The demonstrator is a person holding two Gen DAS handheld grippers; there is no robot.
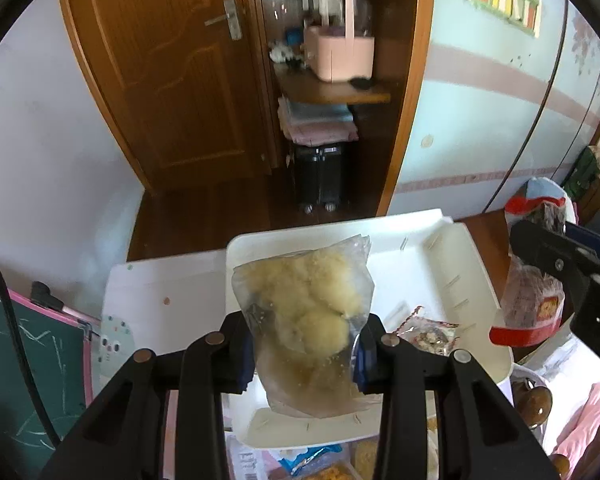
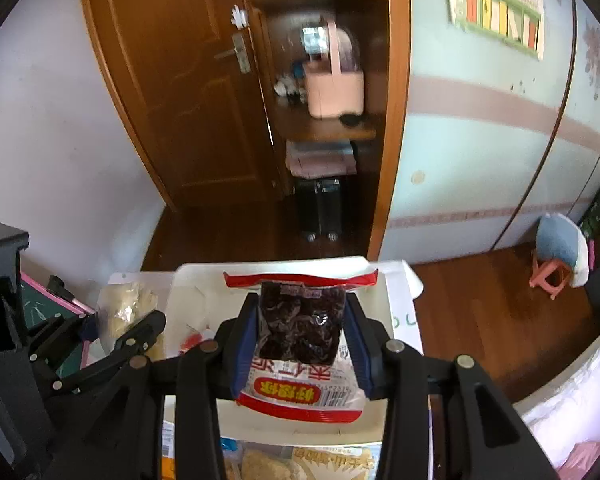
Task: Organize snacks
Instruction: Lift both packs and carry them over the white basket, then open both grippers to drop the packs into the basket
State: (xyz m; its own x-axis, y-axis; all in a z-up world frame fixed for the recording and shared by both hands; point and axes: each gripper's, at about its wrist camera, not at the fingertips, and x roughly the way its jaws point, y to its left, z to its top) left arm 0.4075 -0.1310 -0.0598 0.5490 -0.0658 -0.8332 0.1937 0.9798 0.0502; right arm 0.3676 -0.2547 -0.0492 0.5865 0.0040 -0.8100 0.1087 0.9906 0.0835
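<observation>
1. Blue-padded left gripper [image 1: 306,354] is clamped on the clear bag of pale snacks [image 1: 306,312]; right gripper [image 2: 300,340] is clamped on the dark dried-fruit packet [image 2: 300,328].
2. Both bags hang over the white bin [image 1: 476,264]; lower each close to its floor.
3. Release them apart, clear of the small wrapped snack [image 1: 428,334].

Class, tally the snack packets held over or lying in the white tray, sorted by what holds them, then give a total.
Held in the left claw: 1, clear bag of pale puffs
Held in the right claw: 1, red-edged dark fruit packet
Lying in the white tray: 1, small packet
Total: 3
</observation>
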